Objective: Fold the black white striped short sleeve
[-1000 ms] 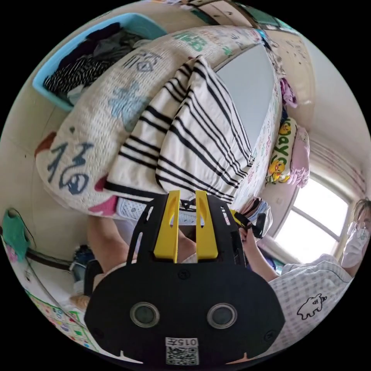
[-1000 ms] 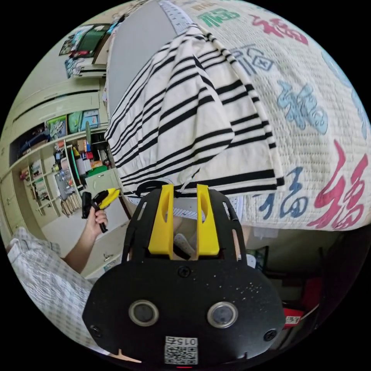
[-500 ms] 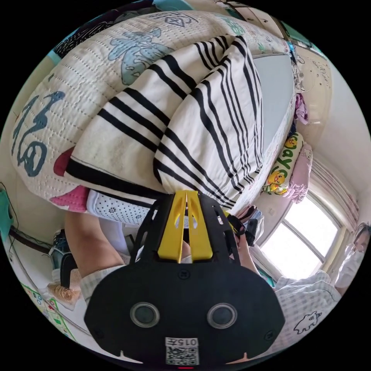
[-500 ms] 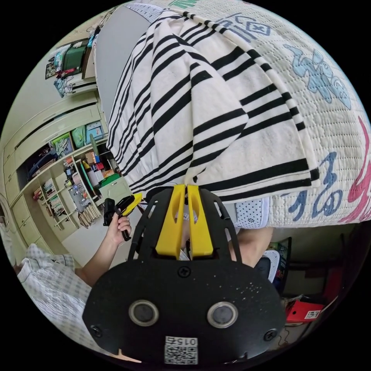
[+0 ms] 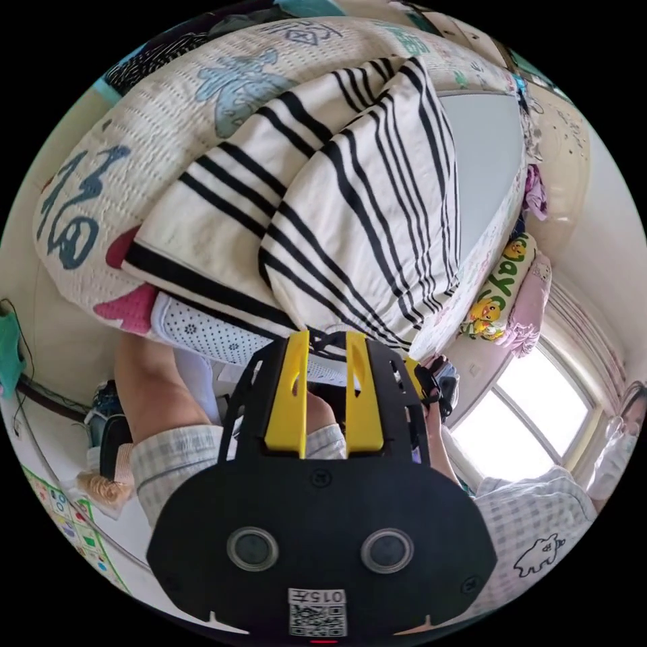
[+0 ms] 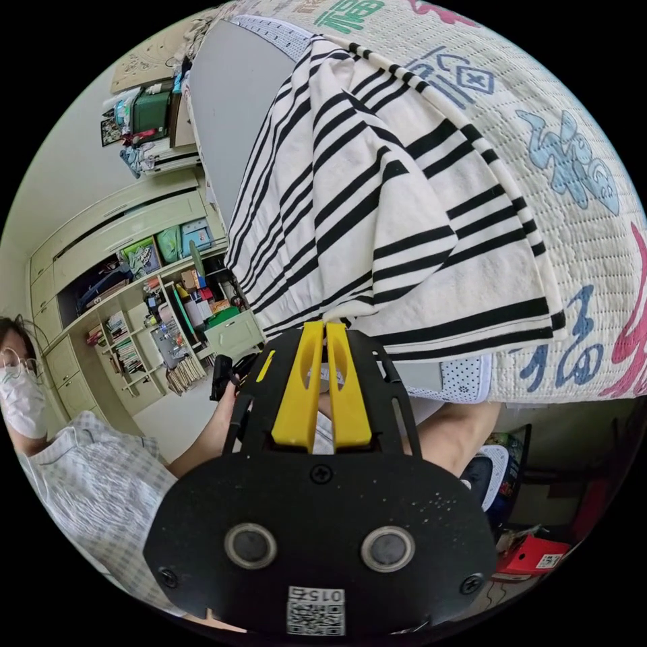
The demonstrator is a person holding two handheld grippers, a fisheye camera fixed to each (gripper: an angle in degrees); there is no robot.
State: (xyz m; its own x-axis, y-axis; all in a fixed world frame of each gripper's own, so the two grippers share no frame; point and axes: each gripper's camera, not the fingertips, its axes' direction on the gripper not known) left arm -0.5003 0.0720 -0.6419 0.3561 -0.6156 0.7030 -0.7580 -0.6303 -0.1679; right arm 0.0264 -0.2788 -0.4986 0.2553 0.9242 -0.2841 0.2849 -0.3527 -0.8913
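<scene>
The black and white striped short sleeve shirt (image 5: pixel 350 222) lies folded lengthwise on a quilt (image 5: pixel 135 168) and hangs over the bed's edge. My left gripper (image 5: pixel 323 335) is open just below the shirt's hanging edge, nothing between its jaws. In the right gripper view the shirt (image 6: pixel 377 209) bunches to a pinch at my right gripper (image 6: pixel 322 326), which is shut on its lower edge. The right gripper (image 5: pixel 431 385) also appears in the left gripper view, held in a hand. In the right gripper view the left gripper (image 6: pixel 232 377) is partly hidden.
A grey mat (image 6: pixel 229 114) covers the bed beyond the shirt. Pillows (image 5: pixel 502 286) lie near a window (image 5: pixel 532 431). Cluttered shelves (image 6: pixel 148 323) stand past the bed. The person's leg (image 5: pixel 148 384) is under the bed's edge. A red box (image 6: pixel 532 556) sits on the floor.
My left gripper, shut at the shirt's edge half a second ago, has opened and let go. The right gripper stays shut on the edge.
</scene>
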